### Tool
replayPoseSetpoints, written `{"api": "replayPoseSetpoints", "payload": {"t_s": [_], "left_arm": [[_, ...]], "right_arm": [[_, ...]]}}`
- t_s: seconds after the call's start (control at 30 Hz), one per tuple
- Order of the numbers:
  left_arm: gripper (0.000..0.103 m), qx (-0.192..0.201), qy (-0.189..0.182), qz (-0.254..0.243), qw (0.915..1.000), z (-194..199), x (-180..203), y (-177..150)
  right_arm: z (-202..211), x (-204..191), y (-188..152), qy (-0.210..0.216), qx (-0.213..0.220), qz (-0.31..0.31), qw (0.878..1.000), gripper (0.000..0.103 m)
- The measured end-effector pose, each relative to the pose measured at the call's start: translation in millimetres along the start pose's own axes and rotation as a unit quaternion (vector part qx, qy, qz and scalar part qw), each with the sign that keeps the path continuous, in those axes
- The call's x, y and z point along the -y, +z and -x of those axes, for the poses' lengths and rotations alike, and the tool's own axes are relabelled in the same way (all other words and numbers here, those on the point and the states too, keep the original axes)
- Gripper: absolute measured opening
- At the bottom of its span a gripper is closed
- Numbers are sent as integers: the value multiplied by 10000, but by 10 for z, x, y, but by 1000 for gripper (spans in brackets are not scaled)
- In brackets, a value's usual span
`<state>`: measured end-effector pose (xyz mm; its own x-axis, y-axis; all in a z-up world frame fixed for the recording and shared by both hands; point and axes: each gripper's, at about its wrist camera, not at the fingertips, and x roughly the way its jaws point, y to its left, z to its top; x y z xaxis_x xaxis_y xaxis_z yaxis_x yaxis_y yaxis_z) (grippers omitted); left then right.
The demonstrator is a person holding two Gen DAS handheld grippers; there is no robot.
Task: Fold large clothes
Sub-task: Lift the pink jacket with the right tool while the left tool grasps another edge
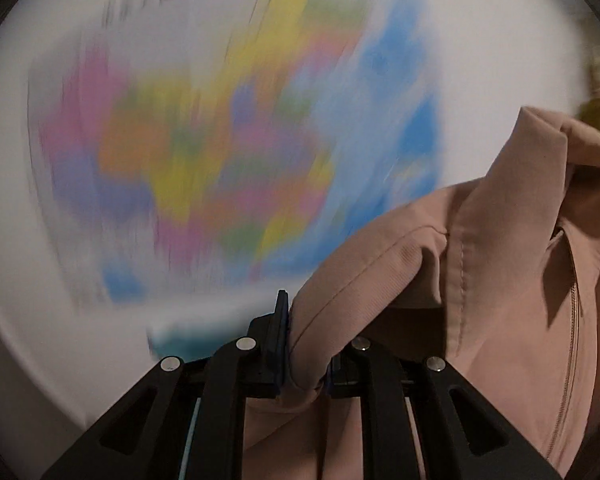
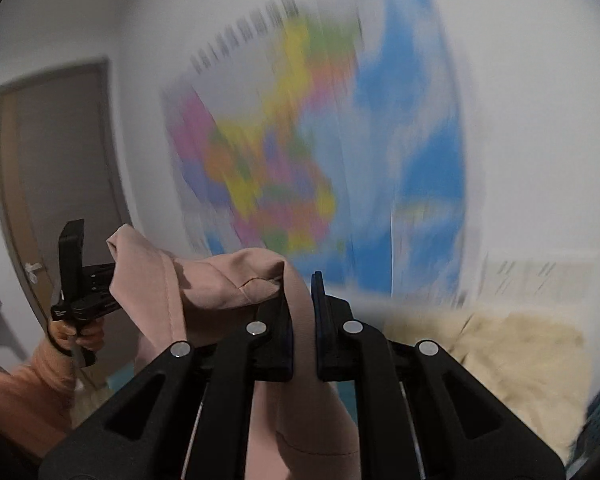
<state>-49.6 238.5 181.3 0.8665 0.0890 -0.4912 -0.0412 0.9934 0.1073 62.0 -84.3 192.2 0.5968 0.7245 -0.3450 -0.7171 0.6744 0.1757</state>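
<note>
Both grippers clamp a pink jacket [image 1: 480, 240] aloft: the left gripper [image 1: 306, 344] at lower centre, the right gripper [image 2: 300, 312] likewise, before a blurred wall map [image 2: 320, 140] (upper centre). Folding seems barely begun; no fold shows.

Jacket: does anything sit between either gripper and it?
No. The left gripper and right gripper are each shut directly on the pink jacket, holding it up in front of the wall map. Nothing visible comes between.
</note>
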Motion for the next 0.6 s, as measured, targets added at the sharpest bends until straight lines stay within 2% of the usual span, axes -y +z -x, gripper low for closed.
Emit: {"api": "replayPoseSetpoints", "payload": {"t_s": [0.1, 0.13, 0.17, 0.3, 0.43, 0.47, 0.5, 0.53, 0.6], "left_arm": [[12, -998, 185, 336, 9943, -989, -182, -451], [12, -1350, 162, 482, 9895, -1302, -241, -615], [12, -1670, 178, 666, 9835, -1594, -306, -780], [12, -2225, 116, 886, 9708, -2233, -437, -1078], [13, -2367, -49, 1058, 9658, -2474, -524, -1004], [15, -2488, -104, 1150, 9616, -2582, -549, -979], [17, -2583, -152, 1190, 9586, -2658, -535, -1003], [25, -2722, -138, 1233, 9542, -2777, -521, -1025], [32, -2967, 14, 1314, 9459, -2988, -464, -1078]], "right_arm": [[-1132, 364, -388, 17, -1033, -416, 9938, 8], [-1373, 443, -507, 62, -1298, -531, 9901, 8], [-1683, 539, -675, -116, -1602, -570, 9854, 8], [-2421, 924, -1181, -318, -2297, -1025, 9673, 8], [-2663, 1180, -1278, -369, -2434, -1373, 9595, 8], [-2702, 1229, -1294, -400, -2476, -1427, 9574, 9], [-2732, 1272, -1324, -572, -2553, -1446, 9543, 14], [-2807, 1342, -1321, -724, -2627, -1487, 9506, 18], [-2786, 1403, -1305, -957, -2623, -1564, 9474, 47]]}}
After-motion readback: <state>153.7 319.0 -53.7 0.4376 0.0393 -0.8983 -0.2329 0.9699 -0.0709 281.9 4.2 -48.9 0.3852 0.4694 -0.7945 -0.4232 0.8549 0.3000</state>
